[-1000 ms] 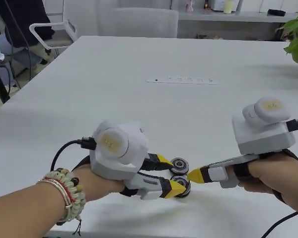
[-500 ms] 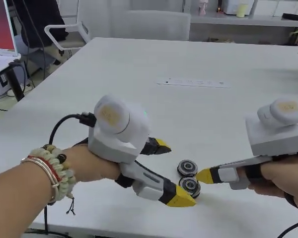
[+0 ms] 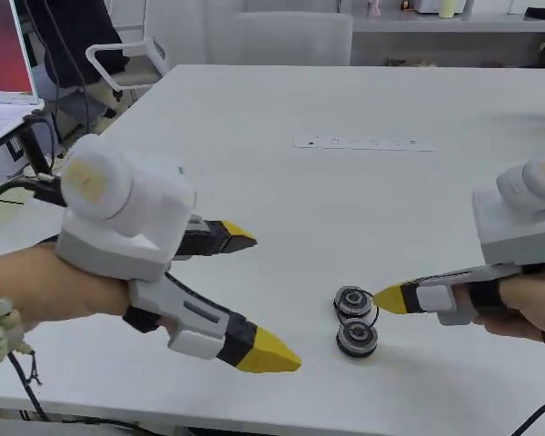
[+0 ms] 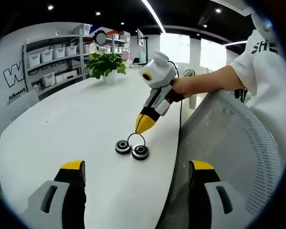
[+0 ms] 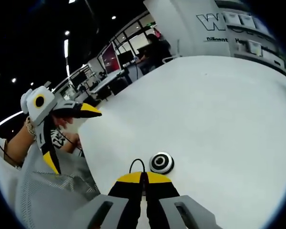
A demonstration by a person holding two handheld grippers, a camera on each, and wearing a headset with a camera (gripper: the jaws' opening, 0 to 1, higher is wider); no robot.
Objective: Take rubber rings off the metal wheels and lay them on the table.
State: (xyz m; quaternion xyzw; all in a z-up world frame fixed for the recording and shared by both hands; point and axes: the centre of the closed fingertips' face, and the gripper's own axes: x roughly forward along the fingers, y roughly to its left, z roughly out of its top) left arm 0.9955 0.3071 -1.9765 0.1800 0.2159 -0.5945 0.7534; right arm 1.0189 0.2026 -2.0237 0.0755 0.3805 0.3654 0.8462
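The right gripper [image 3: 388,298] is shut on a thin rubber ring [image 4: 129,139] loop at the two metal wheels [image 3: 357,338] on the counter [image 3: 327,200]. The left gripper [image 3: 277,302] hangs wide open, empty, well apart. With nothing pinning it, a wheel may drag along with the pull, or the ring may slip free.

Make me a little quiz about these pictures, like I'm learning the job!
1. How many metal wheels lie on the table?
2. True or false: the left hand-held gripper is shut on a wheel.
3. What does the right hand-held gripper pinch? A) a thin black rubber ring B) a leaf C) a cable

Key: 1. Two. 2. False: its jaws stand wide open, apart from the wheels. 3. A.
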